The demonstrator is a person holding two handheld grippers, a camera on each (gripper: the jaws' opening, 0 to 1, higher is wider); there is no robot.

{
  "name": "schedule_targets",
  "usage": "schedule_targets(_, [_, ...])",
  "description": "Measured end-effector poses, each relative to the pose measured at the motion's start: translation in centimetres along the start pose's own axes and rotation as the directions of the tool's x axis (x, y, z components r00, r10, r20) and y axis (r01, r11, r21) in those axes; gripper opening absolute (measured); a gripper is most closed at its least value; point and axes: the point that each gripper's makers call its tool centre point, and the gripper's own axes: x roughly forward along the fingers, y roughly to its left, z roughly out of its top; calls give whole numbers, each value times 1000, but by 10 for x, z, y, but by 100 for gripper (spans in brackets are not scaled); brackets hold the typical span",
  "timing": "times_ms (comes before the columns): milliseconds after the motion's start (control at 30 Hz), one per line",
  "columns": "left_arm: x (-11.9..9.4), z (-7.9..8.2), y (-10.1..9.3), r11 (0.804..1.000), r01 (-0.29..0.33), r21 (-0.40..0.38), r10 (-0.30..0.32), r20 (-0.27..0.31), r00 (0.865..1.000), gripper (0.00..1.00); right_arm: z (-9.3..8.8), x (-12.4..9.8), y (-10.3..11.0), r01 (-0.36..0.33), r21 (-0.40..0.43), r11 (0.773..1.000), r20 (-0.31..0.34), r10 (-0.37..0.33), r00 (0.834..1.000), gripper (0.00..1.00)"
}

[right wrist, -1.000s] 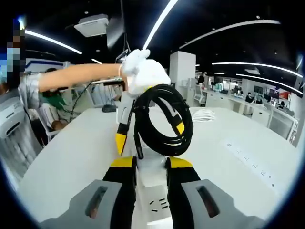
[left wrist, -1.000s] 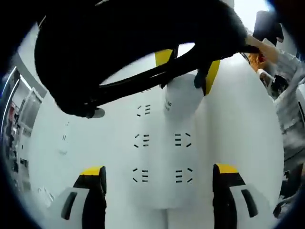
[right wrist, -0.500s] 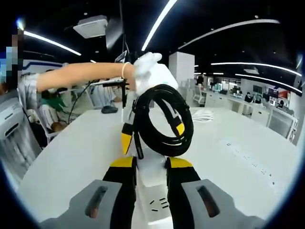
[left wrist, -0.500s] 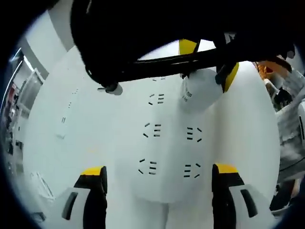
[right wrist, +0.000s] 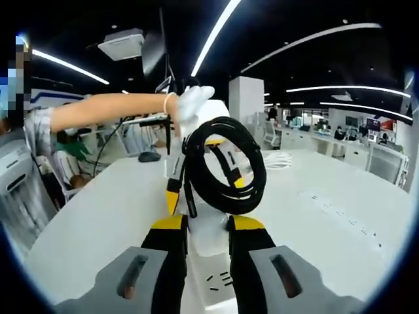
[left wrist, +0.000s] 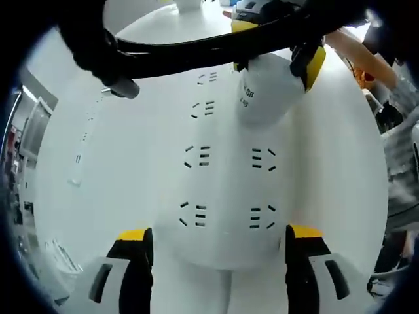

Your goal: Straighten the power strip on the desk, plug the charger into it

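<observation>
With your right gripper (right wrist: 203, 229) clamped on the white block charger (right wrist: 208, 226) and its coiled black cable (right wrist: 226, 167), line its prongs squarely over a socket near the far end of the white power strip (left wrist: 226, 190), which your wide-open left gripper (left wrist: 219, 245) straddles, then press straight down.

Black tool (right wrist: 201, 226) jaws, yellow tips, white glove (right wrist: 192, 101)

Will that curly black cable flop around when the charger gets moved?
Probably a bit. The black cable is wound in a bundled coil hanging off the white charger, so it should swing as one lump. Its loose plug end sticks out and may dangle over the power strip.
</observation>
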Motion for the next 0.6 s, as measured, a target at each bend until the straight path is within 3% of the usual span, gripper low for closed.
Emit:
schedule_targets(133, [0, 2, -3, 999, 30, 21, -29, -10, 1000, 68, 0, 0, -1, 2, 1, 1000, 3, -2, 1000, 22])
schedule_targets(600, [1, 1, -3, 999, 29, 43, -28, -11, 1000, 65, -1, 0, 2, 12, -14, 1000, 11, -12, 1000, 24])
